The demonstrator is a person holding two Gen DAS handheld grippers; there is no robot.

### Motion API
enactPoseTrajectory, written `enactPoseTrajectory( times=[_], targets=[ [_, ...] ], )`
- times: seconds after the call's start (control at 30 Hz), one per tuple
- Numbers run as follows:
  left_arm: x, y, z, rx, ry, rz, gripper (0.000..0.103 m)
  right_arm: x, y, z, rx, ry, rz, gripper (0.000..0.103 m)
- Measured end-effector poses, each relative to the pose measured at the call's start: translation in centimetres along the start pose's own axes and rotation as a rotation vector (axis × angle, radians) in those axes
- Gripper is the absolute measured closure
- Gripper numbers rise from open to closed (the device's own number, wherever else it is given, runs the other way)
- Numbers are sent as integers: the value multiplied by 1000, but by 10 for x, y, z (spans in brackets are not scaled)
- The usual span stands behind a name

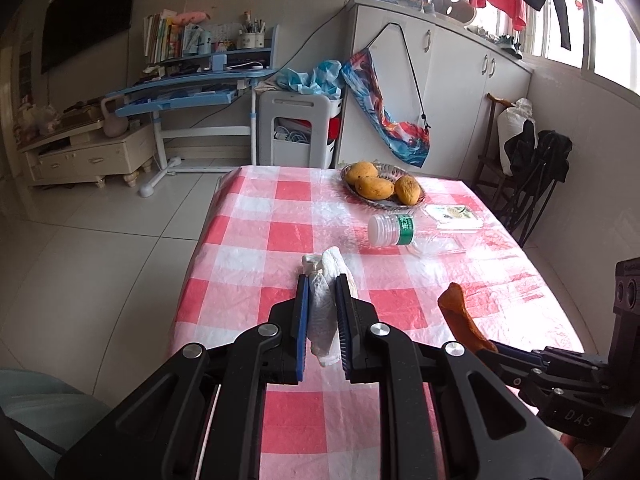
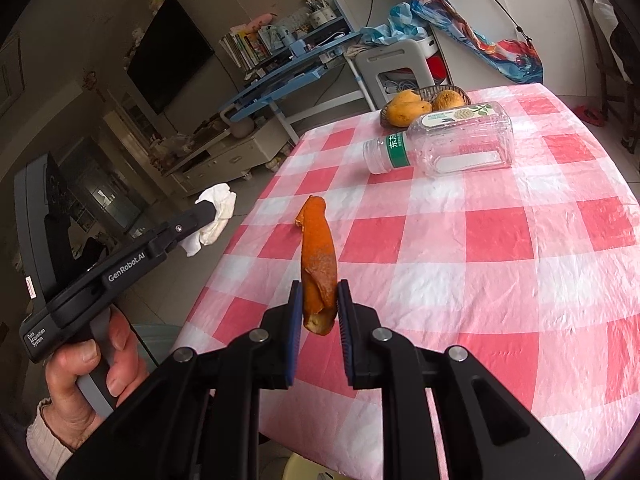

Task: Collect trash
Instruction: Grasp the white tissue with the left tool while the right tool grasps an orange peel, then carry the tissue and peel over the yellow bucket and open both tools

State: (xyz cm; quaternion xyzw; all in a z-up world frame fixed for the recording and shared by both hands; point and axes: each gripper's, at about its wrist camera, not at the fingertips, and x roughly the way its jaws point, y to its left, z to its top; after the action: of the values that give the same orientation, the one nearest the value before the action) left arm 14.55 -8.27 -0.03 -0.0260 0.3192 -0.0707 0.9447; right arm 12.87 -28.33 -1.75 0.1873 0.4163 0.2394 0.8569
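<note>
The left gripper (image 1: 322, 284) is pinching a crumpled white tissue (image 1: 326, 304) between its blue pads, holding it off the checked table (image 1: 280, 232). The right gripper (image 2: 318, 292) is clamping an orange peel (image 2: 318, 256), which is sticking up past the fingertips.

The right wrist view is showing what the left cannot: a hand (image 2: 92, 364) gripping the left tool's handle, and the tissue hanging out beyond the table's left edge, over the floor. It is also showing a pale rim, perhaps a bin, just under that edge. The left wrist view is showing the peel from the side, and more of the tiled floor (image 1: 100, 248) left of the table.

A clear bottle (image 2: 444, 144) is lying on its side toward the far end, cap pointing left, just in front of a bowl (image 1: 394, 170) of mangoes (image 1: 374, 186). The near half of the table is lying bare. A dark chair (image 1: 536, 168) is standing close by the table's far right corner; the left side is facing open floor.
</note>
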Motion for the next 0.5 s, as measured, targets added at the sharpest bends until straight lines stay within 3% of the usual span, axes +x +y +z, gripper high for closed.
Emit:
enactPoseTrajectory(
  times=[0.23,0.5],
  targets=[
    [-19,11,-6,-80,-24,-60,90,-12,5,-11,8,-14,21,85],
    [-44,4,-33,-78,-19,-81,90,-32,22,-39,-25,4,29,85]
  ],
)
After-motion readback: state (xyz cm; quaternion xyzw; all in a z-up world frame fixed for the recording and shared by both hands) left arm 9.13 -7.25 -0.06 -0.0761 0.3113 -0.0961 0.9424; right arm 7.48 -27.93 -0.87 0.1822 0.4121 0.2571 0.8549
